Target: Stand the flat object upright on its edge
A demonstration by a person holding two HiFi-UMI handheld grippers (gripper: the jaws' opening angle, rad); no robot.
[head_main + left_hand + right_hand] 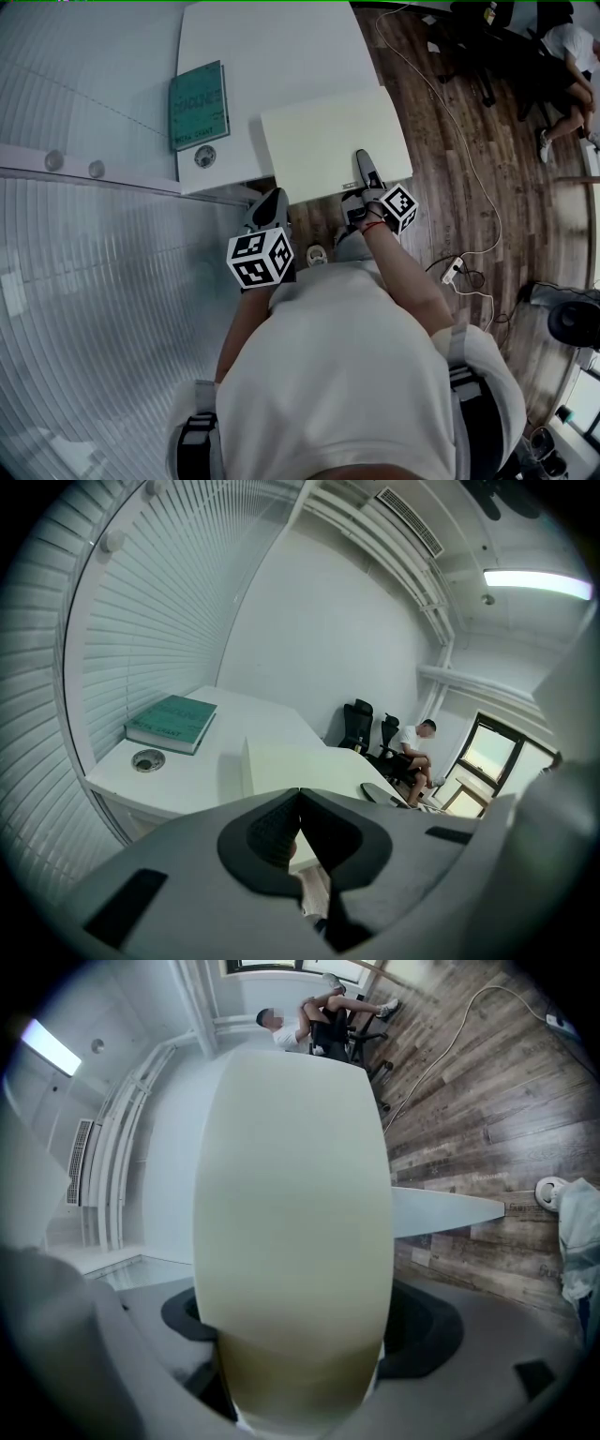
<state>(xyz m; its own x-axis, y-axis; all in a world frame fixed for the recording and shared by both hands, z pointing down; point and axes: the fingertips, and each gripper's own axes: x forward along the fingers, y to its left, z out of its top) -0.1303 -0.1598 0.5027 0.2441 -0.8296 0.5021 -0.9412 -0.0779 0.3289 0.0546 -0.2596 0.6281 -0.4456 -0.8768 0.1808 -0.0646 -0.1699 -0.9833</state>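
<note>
A pale yellow flat board (333, 141) lies on the white table (272, 56), at its near right corner. My right gripper (366, 173) is shut on the board's near edge. In the right gripper view the board (291, 1194) fills the middle, running away from my right gripper (295, 1354) with a jaw pressed on each side. My left gripper (269, 211) hovers at the table's front edge, left of the board, shut with nothing in it. In the left gripper view my left gripper (300, 799) has its pads meeting, and the board (305, 766) lies beyond them.
A green book (199, 105) lies flat at the table's left side, with a round cable grommet (204, 157) just in front of it. Blinds run along the left. A white cable (450, 150) and a power strip (454, 270) lie on the wooden floor. A person (572, 56) sits far right.
</note>
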